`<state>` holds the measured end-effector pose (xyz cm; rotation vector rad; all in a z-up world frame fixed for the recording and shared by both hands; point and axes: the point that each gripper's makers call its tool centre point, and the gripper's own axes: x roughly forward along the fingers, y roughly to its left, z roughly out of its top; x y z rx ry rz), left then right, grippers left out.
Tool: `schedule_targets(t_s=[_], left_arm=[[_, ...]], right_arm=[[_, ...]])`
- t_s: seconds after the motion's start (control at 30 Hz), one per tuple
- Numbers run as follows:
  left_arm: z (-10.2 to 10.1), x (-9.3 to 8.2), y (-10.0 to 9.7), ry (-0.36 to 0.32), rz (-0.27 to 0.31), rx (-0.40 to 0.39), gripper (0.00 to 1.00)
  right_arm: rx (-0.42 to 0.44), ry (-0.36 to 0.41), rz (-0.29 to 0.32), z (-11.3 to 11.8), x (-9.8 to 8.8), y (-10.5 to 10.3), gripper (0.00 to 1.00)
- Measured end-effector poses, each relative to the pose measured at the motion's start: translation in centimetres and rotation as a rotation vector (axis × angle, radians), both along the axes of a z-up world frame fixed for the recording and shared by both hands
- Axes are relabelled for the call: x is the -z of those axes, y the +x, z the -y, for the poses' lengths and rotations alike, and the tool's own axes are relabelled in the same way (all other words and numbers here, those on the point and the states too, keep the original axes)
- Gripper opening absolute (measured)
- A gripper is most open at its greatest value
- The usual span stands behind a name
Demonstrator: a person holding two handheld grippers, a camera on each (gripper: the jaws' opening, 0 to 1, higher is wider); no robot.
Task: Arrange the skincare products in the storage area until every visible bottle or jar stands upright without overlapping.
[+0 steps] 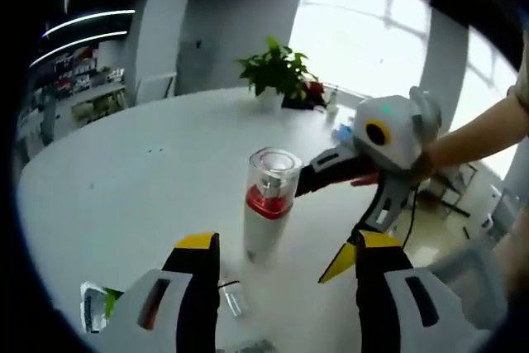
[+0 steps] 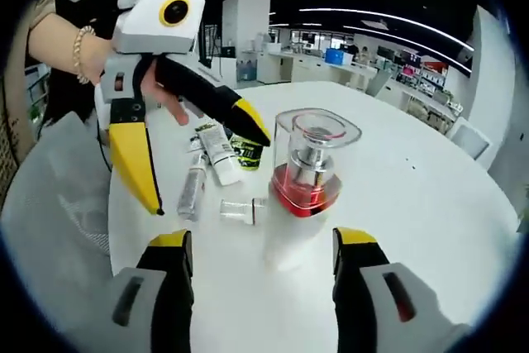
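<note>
A skincare bottle (image 1: 269, 204) with a white body, red band and clear square cap stands upright on the white table (image 1: 140, 179). My left gripper (image 1: 285, 245) is open just short of it, with nothing between its jaws. The right gripper (image 1: 312, 233) comes in from the right, open, one jaw close to the bottle's side. In the right gripper view the same bottle (image 2: 304, 183) stands ahead of my open right gripper (image 2: 263, 241). Opposite hangs the left gripper (image 2: 212, 175), open above lying products: a white tube (image 2: 219, 155), a green-black tube (image 2: 246, 153), a slim clear bottle (image 2: 192, 188) and a small clear jar (image 2: 242, 210).
A potted plant (image 1: 277, 72) stands at the table's far edge by the window. A green packet (image 1: 99, 303) and a small clear item (image 1: 231, 295) lie near my left jaw. A hand with a bead bracelet (image 2: 78, 51) holds the left gripper. Desks fill the background.
</note>
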<state>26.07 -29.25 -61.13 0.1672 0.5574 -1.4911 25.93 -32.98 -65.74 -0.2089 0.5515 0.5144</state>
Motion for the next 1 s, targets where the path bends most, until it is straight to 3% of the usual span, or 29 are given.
schedule_targets(t_s=[0.33, 0.57, 0.8, 1.0], left_arm=[[-4.5, -0.7, -1.9, -0.011, -0.069, -0.093, 0.80], [-7.6, -2.6, -3.1, -0.050, -0.092, -0.175, 0.89], [-11.4, -4.4, -3.4, -0.113, -0.107, -0.342, 0.97], [-14.4, -5.5, -4.6, -0.116, -0.044, -0.427, 0.97]], right_arm=[[0.079, 0.025, 0.048, -1.4, -3.1, -3.8, 0.78], [0.120, 0.064, 0.106, -2.5, -6.0, -5.6, 0.86], [0.114, 0.105, 0.136, -3.7, -7.8, -7.5, 0.92], [0.078, 0.094, 0.150, -4.2, -9.1, -8.7, 0.99]])
